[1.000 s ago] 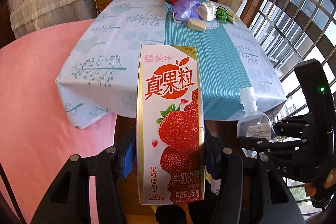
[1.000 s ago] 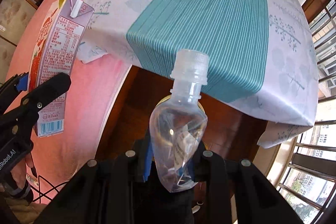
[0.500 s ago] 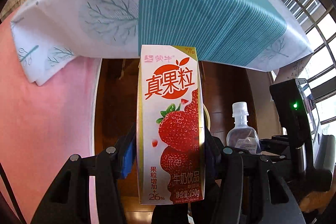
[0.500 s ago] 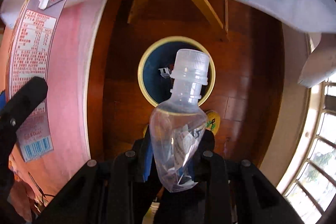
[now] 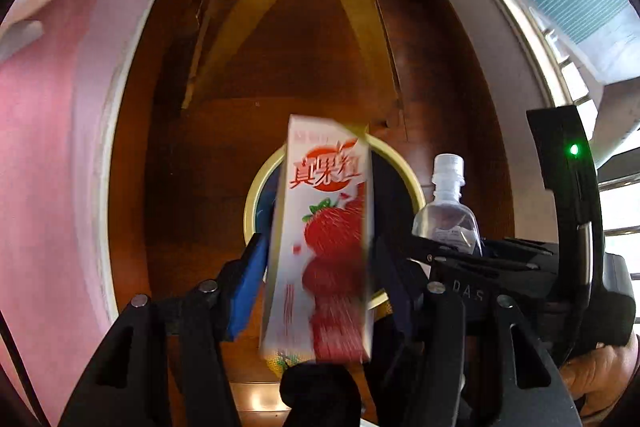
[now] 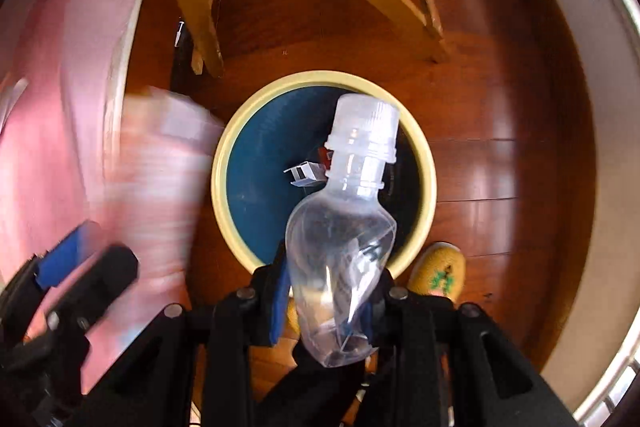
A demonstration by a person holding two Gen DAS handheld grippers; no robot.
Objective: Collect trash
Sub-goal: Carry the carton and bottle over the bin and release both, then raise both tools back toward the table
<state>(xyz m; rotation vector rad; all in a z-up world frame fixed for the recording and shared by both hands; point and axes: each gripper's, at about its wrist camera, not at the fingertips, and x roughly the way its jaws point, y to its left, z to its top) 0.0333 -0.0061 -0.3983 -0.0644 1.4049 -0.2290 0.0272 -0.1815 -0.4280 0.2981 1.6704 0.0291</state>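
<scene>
1. The strawberry-print milk carton point(image 5: 324, 239), a tall white paperboard box, stands upright between the left gripper point(image 5: 320, 267) fingers, which are spread wider than the carton; its print is smeared with blur and tilted, so it looks released, though I cannot tell for sure.
2. Straight beyond it along the fingers lies the round bin with a yellow rim and dark blue inside point(image 5: 404, 163), mouth up on the polished brown wooden floor point(image 5: 192, 187). The carton's long axis points down into that opening.
3. The right gripper point(image 6: 332, 291) fingers are closed on the belly of the clear crumpled plastic bottle with a white cap point(image 6: 344, 227), cap leading towards the bin point(image 6: 224, 163).
4. In the right wrist view the cap overlaps the bin mouth, where a small white scrap point(image 6: 302, 175) already lies.
5. Both hands sit near the bin; the right one is centred on it.
6. Thin plastic, already dented: the bottle should drop lightly once freed.
</scene>
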